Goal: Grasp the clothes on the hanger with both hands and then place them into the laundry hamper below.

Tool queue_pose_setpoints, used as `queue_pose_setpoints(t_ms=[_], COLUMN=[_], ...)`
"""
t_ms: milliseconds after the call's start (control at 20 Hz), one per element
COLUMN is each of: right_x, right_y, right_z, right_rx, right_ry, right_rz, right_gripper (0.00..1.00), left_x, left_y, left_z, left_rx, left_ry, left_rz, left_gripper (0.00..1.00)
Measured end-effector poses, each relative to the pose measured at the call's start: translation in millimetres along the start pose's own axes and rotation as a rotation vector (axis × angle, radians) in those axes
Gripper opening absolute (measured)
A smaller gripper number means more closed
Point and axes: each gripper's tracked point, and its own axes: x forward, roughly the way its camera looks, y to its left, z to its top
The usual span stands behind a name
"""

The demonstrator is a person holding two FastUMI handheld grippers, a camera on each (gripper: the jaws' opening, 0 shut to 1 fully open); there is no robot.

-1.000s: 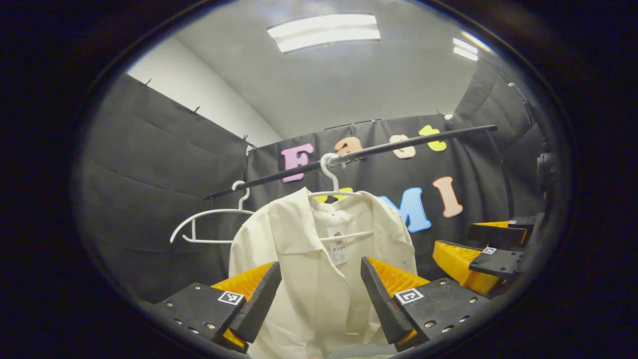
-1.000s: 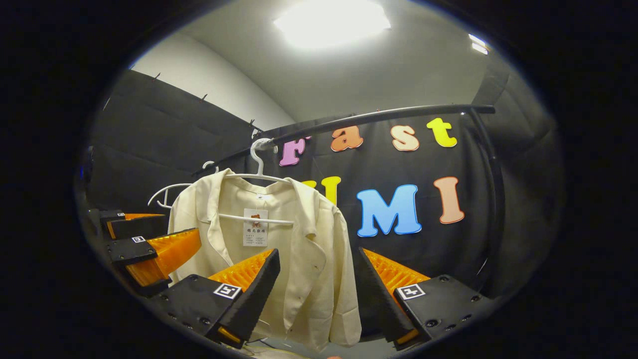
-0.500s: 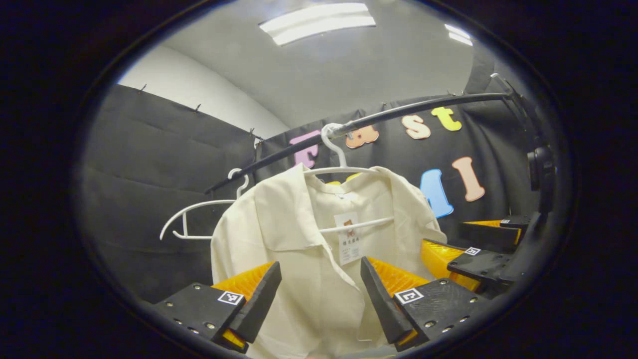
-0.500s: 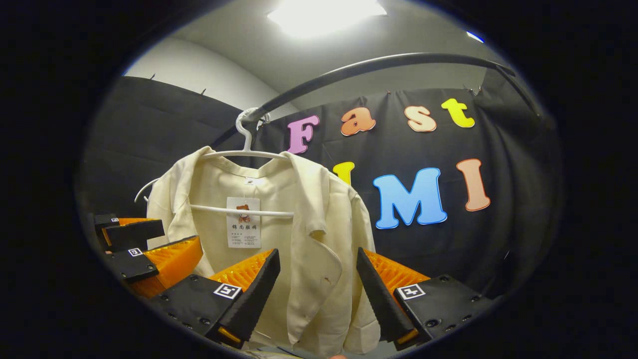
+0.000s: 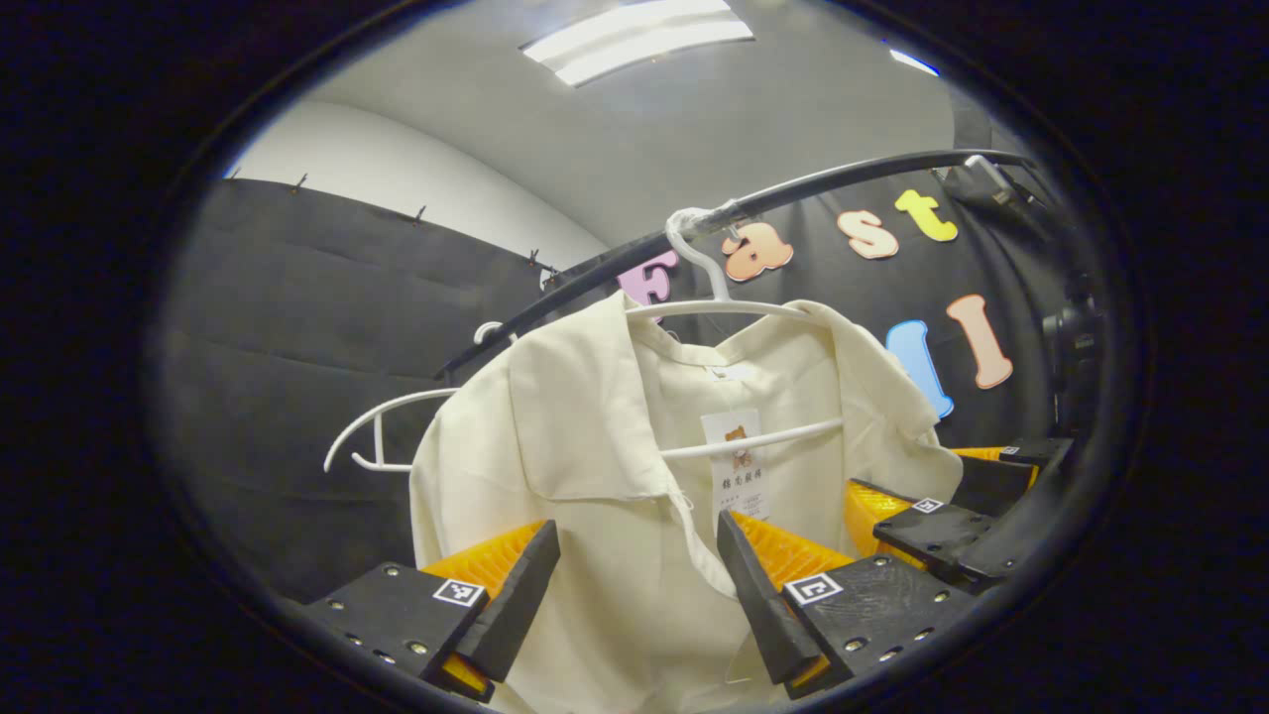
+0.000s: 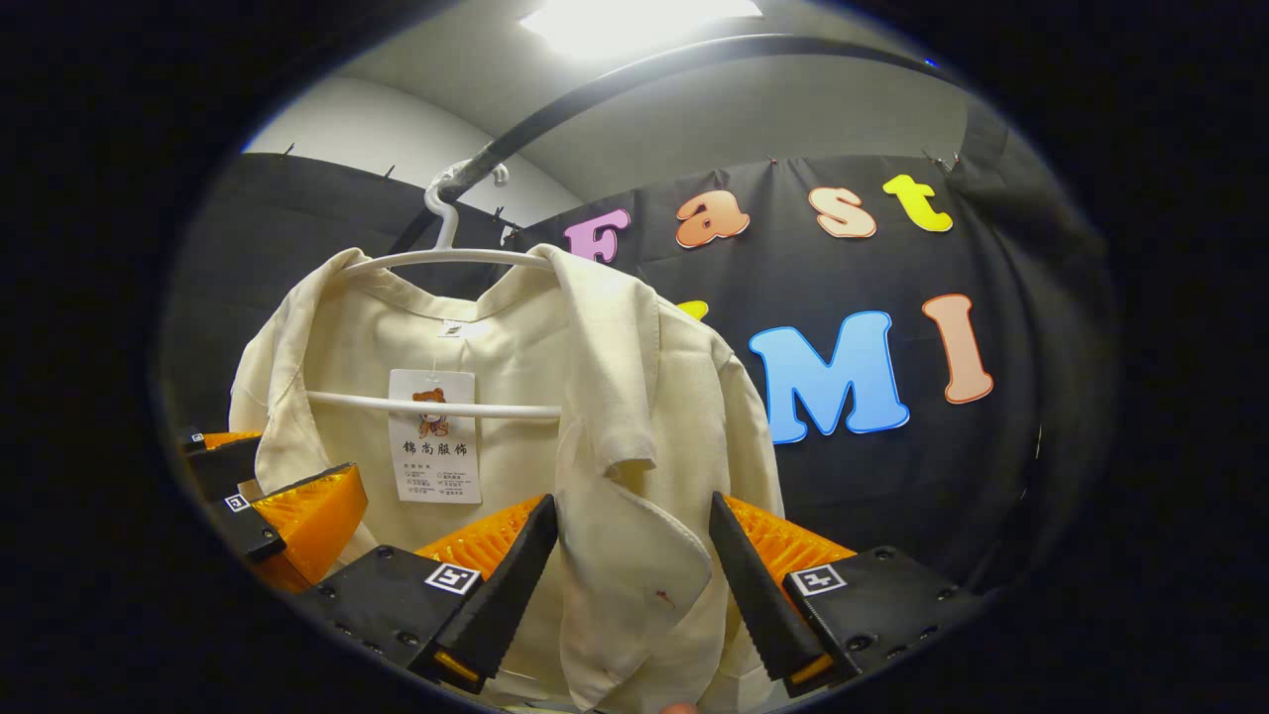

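Note:
A cream shirt (image 5: 585,446) (image 6: 634,416) hangs on a white hanger (image 5: 729,305) (image 6: 446,260) hooked over a black rail (image 5: 843,183) (image 6: 595,94). A paper tag (image 6: 433,436) dangles inside its collar. My left gripper (image 5: 634,570) is open, its orange-and-black fingers on either side of the shirt's left front panel, close below the collar. My right gripper (image 6: 630,555) is open too, with the shirt's right front edge hanging between its fingers. The right gripper (image 5: 922,521) appears at the right of the left gripper view. The left gripper (image 6: 268,501) appears at the left of the right gripper view.
An empty white hanger (image 5: 392,436) hangs on the rail left of the shirt. Black cloth walls close the booth on the left and behind. A ceiling light (image 5: 634,40) is overhead.
Both grippers have moved up and in toward the shirt, which now looks larger and lies between each pair of fingers. Both stay open.

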Motion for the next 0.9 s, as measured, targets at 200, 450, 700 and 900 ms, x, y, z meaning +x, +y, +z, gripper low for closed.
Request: queue_pose_setpoints(t_ms=[200, 450, 700, 900], right_x=[13, 19, 25, 18], right_y=[-1, -14, -27, -17], right_z=[-3, -2, 4, 8], right_rx=[-0.002, -0.039, -0.101, -0.175], right_ry=[0.004, 0.011, 0.007, 0.014], right_rz=[-0.035, -0.102, -0.142, -0.097], right_gripper=[0.96, 0.89, 0.22, 0.03], left_x=[8, 16, 20, 21], left_y=[1, 1, 0, -1], left_z=[-4, -7, -11, -14], left_rx=[0.009, 0.02, 0.011, -0.015], left_ry=[0.004, 0.011, 0.035, 0.038], left_rz=[0.022, 0.026, 0.019, 0.002], left_gripper=[0.94, 0.92, 0.64, 0.41])
